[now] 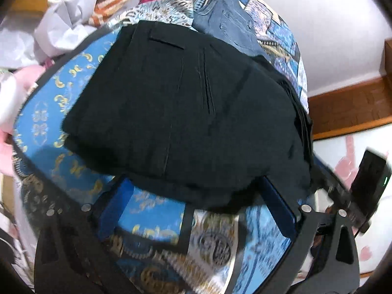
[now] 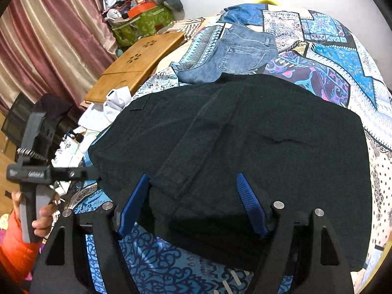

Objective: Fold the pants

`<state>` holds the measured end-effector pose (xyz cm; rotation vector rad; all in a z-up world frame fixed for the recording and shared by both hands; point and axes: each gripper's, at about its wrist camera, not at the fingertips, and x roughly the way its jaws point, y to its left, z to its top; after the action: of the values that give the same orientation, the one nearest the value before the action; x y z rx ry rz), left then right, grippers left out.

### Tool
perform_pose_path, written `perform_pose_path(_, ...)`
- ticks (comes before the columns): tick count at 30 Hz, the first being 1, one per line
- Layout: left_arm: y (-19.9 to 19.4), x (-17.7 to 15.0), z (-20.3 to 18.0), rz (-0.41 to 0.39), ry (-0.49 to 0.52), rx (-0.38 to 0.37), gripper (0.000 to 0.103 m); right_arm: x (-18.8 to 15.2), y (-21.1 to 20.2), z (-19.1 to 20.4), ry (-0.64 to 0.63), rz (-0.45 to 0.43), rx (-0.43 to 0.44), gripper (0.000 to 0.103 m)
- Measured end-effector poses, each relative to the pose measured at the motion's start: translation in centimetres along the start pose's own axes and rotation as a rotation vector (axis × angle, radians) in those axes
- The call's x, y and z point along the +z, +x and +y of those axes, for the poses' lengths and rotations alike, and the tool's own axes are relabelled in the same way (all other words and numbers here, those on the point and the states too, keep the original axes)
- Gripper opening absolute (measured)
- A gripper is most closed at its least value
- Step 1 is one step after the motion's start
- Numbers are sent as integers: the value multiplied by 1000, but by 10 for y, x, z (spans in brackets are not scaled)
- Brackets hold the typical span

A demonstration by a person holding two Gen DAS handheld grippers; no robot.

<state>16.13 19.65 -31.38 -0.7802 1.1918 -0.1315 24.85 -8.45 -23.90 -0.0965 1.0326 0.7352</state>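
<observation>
The black pants (image 1: 176, 112) lie folded in a thick flat bundle on the patterned blue bedspread (image 1: 44, 112). My left gripper (image 1: 196, 196) is open, its blue fingers (image 1: 117, 203) wide apart at the bundle's near edge, nothing between them. In the right wrist view the same black pants (image 2: 245, 142) fill the middle. My right gripper (image 2: 193, 196) is open, its blue fingers (image 2: 250, 203) spread over the bundle's near edge. The left gripper (image 2: 31, 171) also shows at the left of the right wrist view, held in a hand.
Folded blue jeans (image 2: 235, 56) lie on the bedspread (image 2: 343, 56) behind the black pants, also seen in the left wrist view (image 1: 220, 17). A wooden lap tray (image 2: 137, 66), white cloths (image 1: 63, 24) and a green bag (image 2: 142, 24) sit beside the bed.
</observation>
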Motion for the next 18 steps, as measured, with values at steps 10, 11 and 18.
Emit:
perform_pose_path(10,10,37,32,-58,-181,2,67,0,-1,-3,-7,-6,28,73)
perform_pose_path(11,8,38,31,-71,-172,18,57,0,-1,-3,-4,-7,32,73)
perform_pose_path(18,-20,39,-14,-228,77,243,28,4,-6,-7,23,2,43,72)
